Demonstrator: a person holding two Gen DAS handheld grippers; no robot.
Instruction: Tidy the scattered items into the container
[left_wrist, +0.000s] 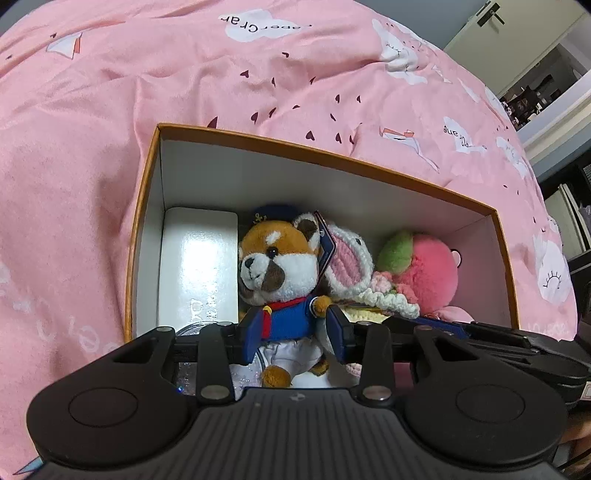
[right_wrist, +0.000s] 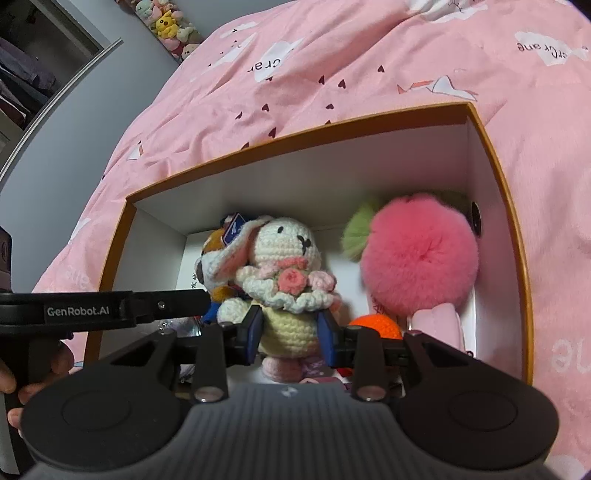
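- Nearest the left camera: left gripper (left_wrist: 291, 332), blue pads pinching the sailor dog toy (left_wrist: 280, 280) at its blue jacket, inside the box (left_wrist: 332, 158).
- Nearest the right camera: right gripper (right_wrist: 290, 332), pads closed against the yellow skirt of the knitted bunny (right_wrist: 284, 280), also inside the box.
- At 9 o'clock of the dog: a white case (left_wrist: 199, 266), lying flat along the box wall.
- At 3 o'clock of the bunny: a pink fluffy toy (right_wrist: 417, 254) with a green tuft; at 4 o'clock, low down, an orange knitted ball (right_wrist: 376, 325).
- Around the box: pink bedspread (left_wrist: 92, 147), no loose items visible on it in either view.
- Step in hand, by judgement: placing the last two toys, both low between the walls but not yet released.
- Next move calls for: spreading both pairs of pads, then lifting straight up, clear of the bunny's ear and the dog's tag.
- Risk, by judgement: soft fabric snagging on a pad and dragging a toy back out.
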